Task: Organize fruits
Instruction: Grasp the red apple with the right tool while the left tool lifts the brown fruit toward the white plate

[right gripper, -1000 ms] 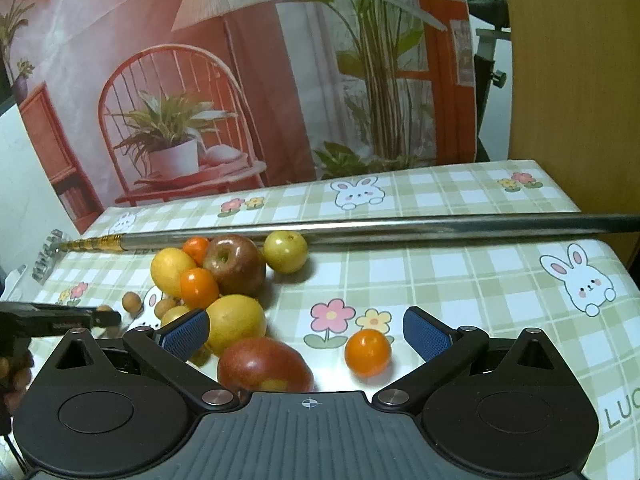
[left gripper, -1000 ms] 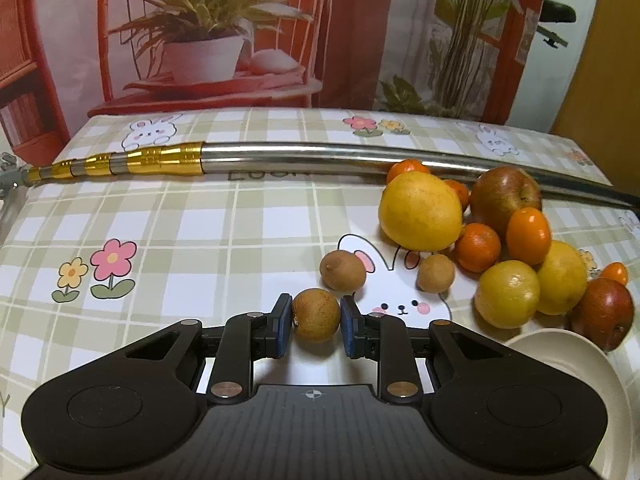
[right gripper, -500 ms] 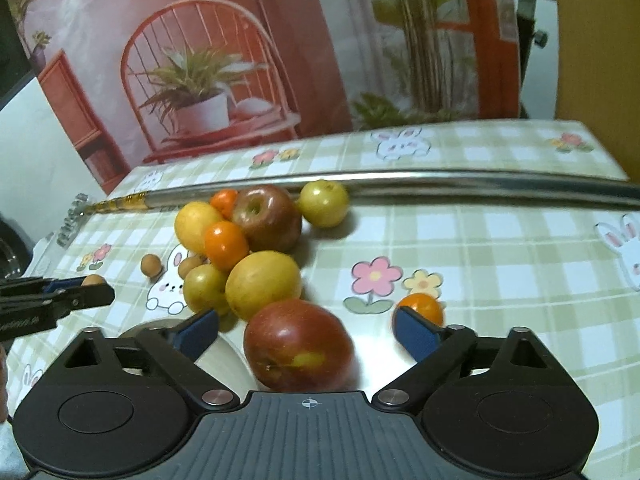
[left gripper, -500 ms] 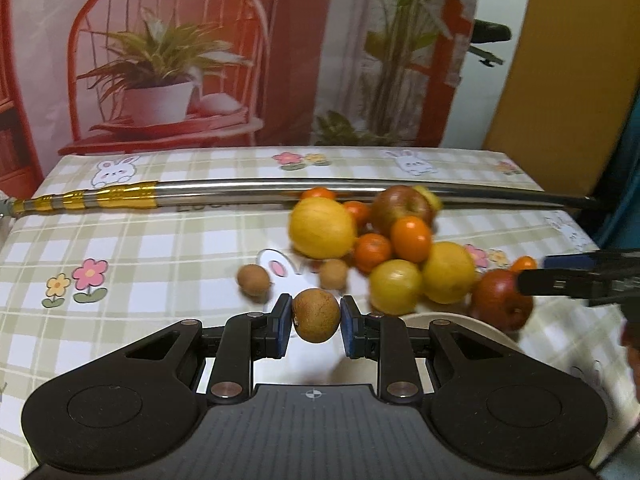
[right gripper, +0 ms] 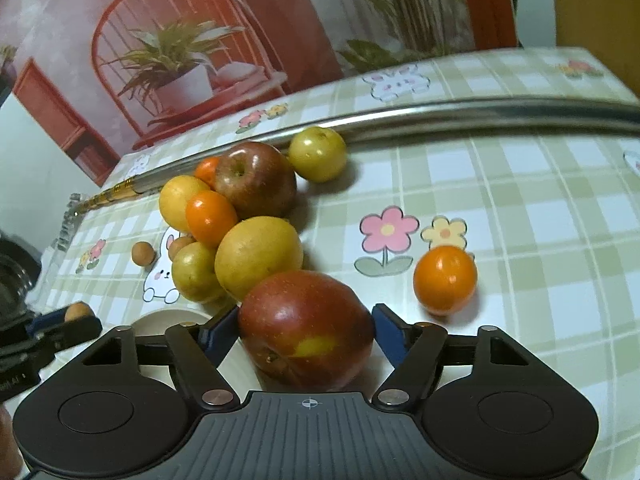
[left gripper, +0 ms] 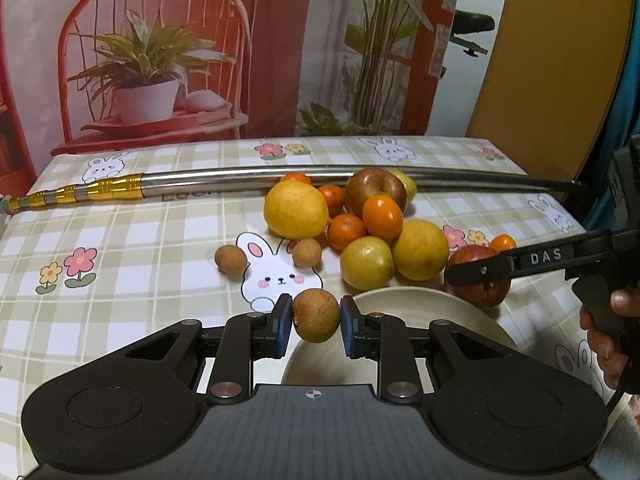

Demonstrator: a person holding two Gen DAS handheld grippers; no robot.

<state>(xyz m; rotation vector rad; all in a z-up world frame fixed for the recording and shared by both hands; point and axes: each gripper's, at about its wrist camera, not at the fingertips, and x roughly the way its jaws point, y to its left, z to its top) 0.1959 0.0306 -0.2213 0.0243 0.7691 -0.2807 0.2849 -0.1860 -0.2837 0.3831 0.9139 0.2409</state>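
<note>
My left gripper (left gripper: 316,307) is shut on a small brown round fruit (left gripper: 316,318) and holds it over the near-left rim of a cream plate (left gripper: 404,303). My right gripper (right gripper: 306,314) is shut on a large red apple (right gripper: 306,340), its blue pads (right gripper: 224,330) pressing both sides; the apple rests on the table beside the plate (right gripper: 160,317). In the left wrist view this apple (left gripper: 486,294) sits at the plate's far-right edge, with the right gripper (left gripper: 480,270) across it. The right wrist view shows the left gripper (right gripper: 76,319) at the far left.
A pile of yellow citrus (left gripper: 295,210), oranges (left gripper: 382,217) and another apple (left gripper: 375,190) lies beyond the plate. Two brown fruits (left gripper: 230,260) lie loose on the checked cloth. One orange (right gripper: 445,280) sits alone at the right. A metal pole (left gripper: 320,174) crosses the table behind.
My left gripper lifted the brown fruit off the cloth and carried it right, over the plate. My right gripper moved forward and narrowed from wide open onto the red apple.
</note>
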